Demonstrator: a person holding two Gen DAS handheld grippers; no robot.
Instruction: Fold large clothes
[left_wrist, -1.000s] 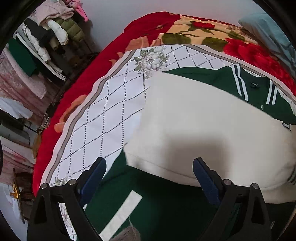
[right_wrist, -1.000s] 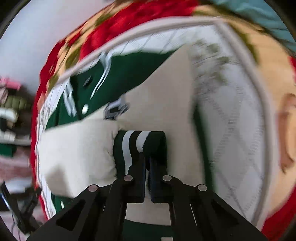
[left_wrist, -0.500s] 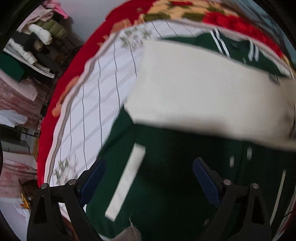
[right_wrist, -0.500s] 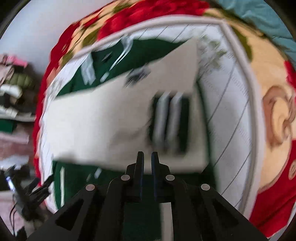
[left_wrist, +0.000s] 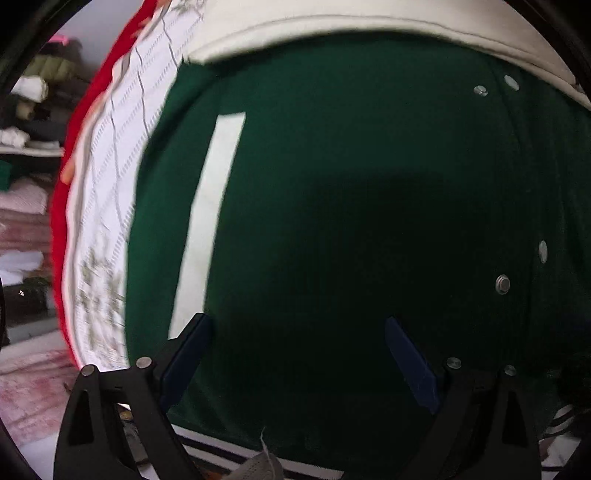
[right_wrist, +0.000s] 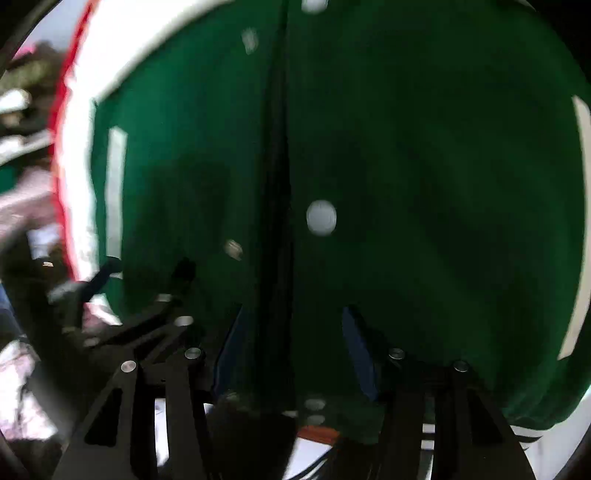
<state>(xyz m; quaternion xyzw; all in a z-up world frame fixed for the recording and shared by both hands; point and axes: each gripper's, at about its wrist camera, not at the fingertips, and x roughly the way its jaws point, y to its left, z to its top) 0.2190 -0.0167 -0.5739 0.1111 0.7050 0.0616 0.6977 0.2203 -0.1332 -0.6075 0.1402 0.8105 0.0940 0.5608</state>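
Note:
A dark green jacket (left_wrist: 351, 203) with cream sleeves lies flat on the bed and fills both views. A cream sleeve (left_wrist: 332, 29) lies folded across its upper part. A white pocket stripe (left_wrist: 207, 221) runs down its left side, and metal snap buttons (left_wrist: 502, 284) line the front opening. My left gripper (left_wrist: 297, 347) is open and empty, low over the jacket's lower left part near the striped hem (left_wrist: 236, 448). My right gripper (right_wrist: 291, 343) is open and empty, low over the front opening (right_wrist: 277, 184) beside a snap button (right_wrist: 321, 218).
The white diamond-patterned bedspread (left_wrist: 107, 192) with a red border (left_wrist: 59, 229) shows left of the jacket. Beyond the bed edge are shelves with stacked clothes (left_wrist: 26, 122). My left gripper shows blurred at the left of the right wrist view (right_wrist: 88, 291).
My right gripper let go of the striped sleeve cuff and opened. Both grippers dropped toward the jacket's lower body, near the hem. The sleeve now lies across the jacket.

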